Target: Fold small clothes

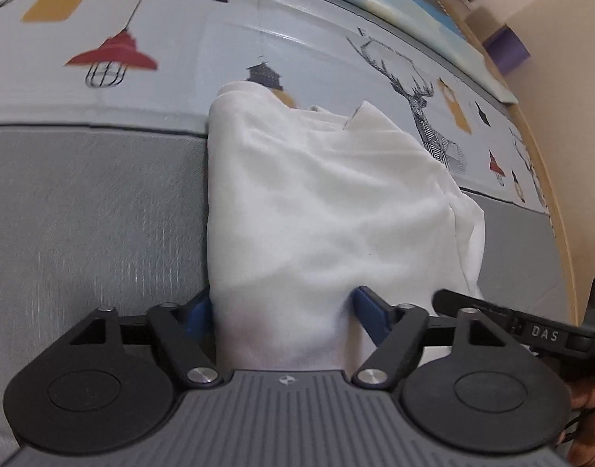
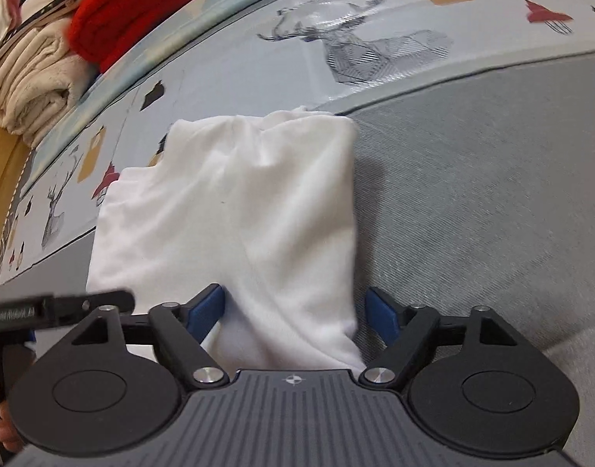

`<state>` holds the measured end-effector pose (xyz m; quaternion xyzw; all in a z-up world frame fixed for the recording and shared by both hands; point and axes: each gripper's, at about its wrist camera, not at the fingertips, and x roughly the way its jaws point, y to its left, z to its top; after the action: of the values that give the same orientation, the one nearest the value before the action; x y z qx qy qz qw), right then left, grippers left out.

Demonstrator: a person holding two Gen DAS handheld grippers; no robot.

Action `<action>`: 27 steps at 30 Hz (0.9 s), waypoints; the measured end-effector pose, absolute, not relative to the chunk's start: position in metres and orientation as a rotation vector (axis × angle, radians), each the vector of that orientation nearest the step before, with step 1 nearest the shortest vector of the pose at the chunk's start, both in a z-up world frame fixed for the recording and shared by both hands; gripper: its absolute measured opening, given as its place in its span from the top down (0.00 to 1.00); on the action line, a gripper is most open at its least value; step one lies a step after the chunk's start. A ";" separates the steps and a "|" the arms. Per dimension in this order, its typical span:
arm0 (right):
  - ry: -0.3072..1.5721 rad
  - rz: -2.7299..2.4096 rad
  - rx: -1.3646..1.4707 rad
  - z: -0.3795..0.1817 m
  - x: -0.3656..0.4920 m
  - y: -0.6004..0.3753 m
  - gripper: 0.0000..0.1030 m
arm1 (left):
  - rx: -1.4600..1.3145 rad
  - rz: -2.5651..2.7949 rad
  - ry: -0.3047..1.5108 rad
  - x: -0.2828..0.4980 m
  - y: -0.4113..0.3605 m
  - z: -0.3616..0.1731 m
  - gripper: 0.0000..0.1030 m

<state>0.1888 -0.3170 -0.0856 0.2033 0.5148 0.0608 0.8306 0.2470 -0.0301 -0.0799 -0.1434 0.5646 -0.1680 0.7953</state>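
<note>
A white garment (image 1: 321, 202), folded into a narrow stack, lies on a grey mat (image 1: 83, 214); it also shows in the right wrist view (image 2: 235, 210). My left gripper (image 1: 284, 307) is open, its blue-padded fingers (image 1: 369, 307) standing either side of the garment's near end, with cloth between them. My right gripper (image 2: 297, 311) is open too, its blue fingers (image 2: 381, 313) astride the same near edge. Each gripper's black arm shows at the edge of the other's view.
The grey mat (image 2: 472, 194) lies on a tablecloth (image 1: 219, 39) printed with lamps and deer. Folded cream towels (image 2: 29, 78) and a red knit (image 2: 141, 4) are stacked at the back left. A purple object (image 1: 506, 48) sits far right.
</note>
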 end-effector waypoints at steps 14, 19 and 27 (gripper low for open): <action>0.935 0.316 0.397 -0.058 0.258 -0.245 0.66 | -0.220 -0.017 0.981 0.281 0.046 -0.035 0.54; 0.986 0.218 0.325 -0.056 0.258 -0.230 0.63 | -0.159 -0.046 0.957 0.264 0.052 -0.018 0.52; 1.013 0.110 0.261 -0.062 0.245 -0.241 0.47 | -0.028 -0.088 1.074 0.253 0.031 -0.044 0.45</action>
<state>0.2451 -0.2414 -0.0619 0.1245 0.4834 0.0526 0.8649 0.2526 0.0311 -0.0443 -0.0134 0.5115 -0.0417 0.8581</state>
